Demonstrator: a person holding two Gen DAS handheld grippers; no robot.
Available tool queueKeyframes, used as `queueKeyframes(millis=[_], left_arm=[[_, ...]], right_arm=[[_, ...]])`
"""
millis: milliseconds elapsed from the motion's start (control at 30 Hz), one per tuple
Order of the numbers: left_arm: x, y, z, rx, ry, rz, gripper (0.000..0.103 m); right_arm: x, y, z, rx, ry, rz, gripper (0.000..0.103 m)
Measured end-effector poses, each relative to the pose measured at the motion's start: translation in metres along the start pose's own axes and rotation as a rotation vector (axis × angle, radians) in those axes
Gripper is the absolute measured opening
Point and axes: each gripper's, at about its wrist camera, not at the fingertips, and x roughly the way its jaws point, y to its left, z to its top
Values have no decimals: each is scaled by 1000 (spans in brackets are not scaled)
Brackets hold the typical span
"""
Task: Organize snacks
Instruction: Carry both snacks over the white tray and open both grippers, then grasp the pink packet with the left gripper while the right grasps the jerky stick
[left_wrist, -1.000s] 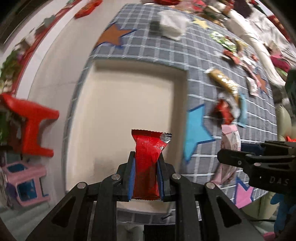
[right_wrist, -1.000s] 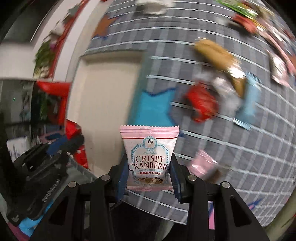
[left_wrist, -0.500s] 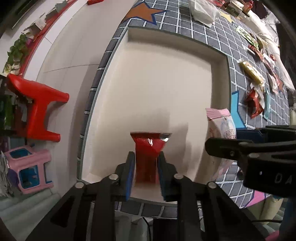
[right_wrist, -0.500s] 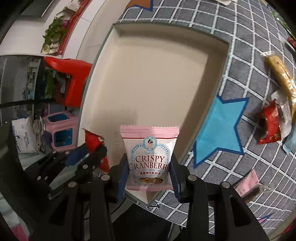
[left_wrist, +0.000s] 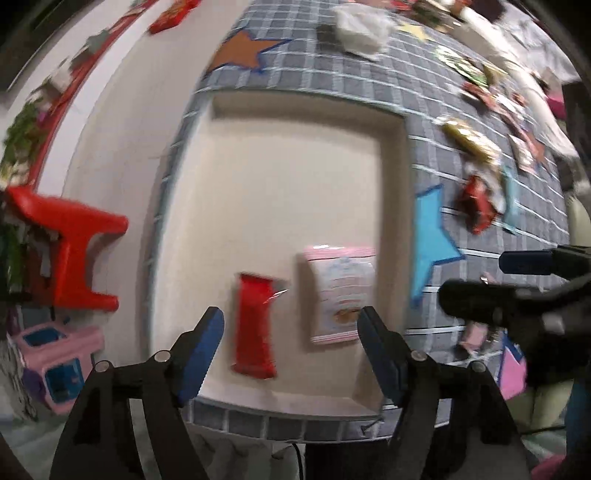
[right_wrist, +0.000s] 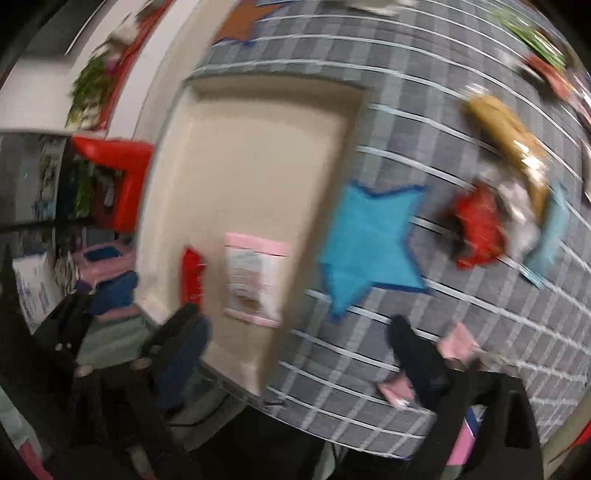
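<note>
Snacks, a red bar (left_wrist: 255, 325) and pink cranberry pouch (left_wrist: 341, 293), lie side by side near the tray's (left_wrist: 295, 140) front wall, sorted there, both grippers, left (left_wrist: 291, 347) and right (right_wrist: 295, 350), opening empty above.

I see a red stool (left_wrist: 74, 243) left of the grey checked cloth (left_wrist: 332, 85), with a pink stool (left_wrist: 55, 365) just below it.

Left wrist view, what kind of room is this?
Probably a home playroom: a low red plastic stool and pink toy box on the floor beside a grey checked star-patterned tablecloth.
</note>
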Motion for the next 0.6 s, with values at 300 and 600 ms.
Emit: queueKeyframes(millis=[300,600], left_arm=[[1,-70,15,235,16,-73,79],[6,-94,11,341,56,-50,79]], right_arm=[[8,-138,-64,367,64,-151,103],[38,-174,-91,495,91,-140,103]])
